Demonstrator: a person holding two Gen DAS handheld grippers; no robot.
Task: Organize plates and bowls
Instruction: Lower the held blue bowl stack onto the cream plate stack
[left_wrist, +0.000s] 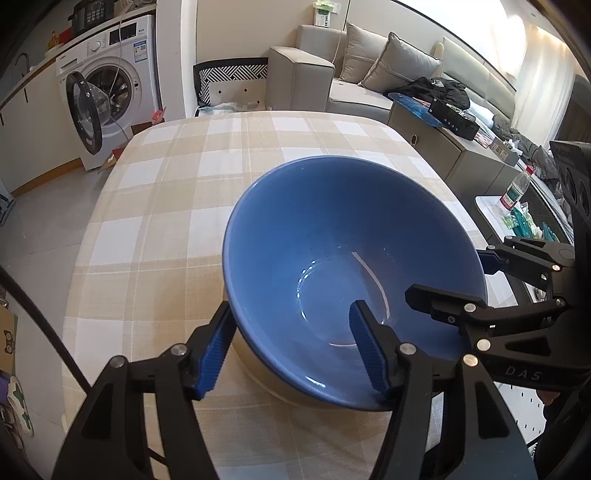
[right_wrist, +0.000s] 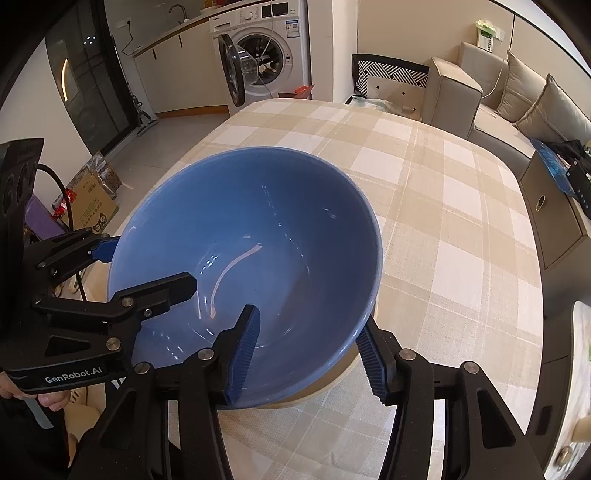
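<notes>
Blue bowl sits on the surface with the beige-and-white checked cloth, near the close edge, tilted. Its outside is cream; can't tell whether something is under it.

Left gripper: fingers straddle the near rim, one blue pad outside the wall, the other inside the bowl. Gap is still wide; the pads don't look pressed onto the wall. Not gripping.

Right gripper: same setup on the other side of the rim, one finger inside, one outside, spread wide. Outer pad is touching or just beside the rim; can't tell which.

Each gripper shows in the other's view, coming in over the rim from the side. Both are close together at the bowl's near side.

Surroundings:
- The part of the cloth in view beyond the bowl carries nothing else.
- Washing machine with its door open, well past the far edge.
- Grey sofa with cushions and dark clothes on it.
- Low cabinet beside the surface, black box on top.
- Small side table with a plastic bottle.
- Cardboard box on the floor.
</notes>
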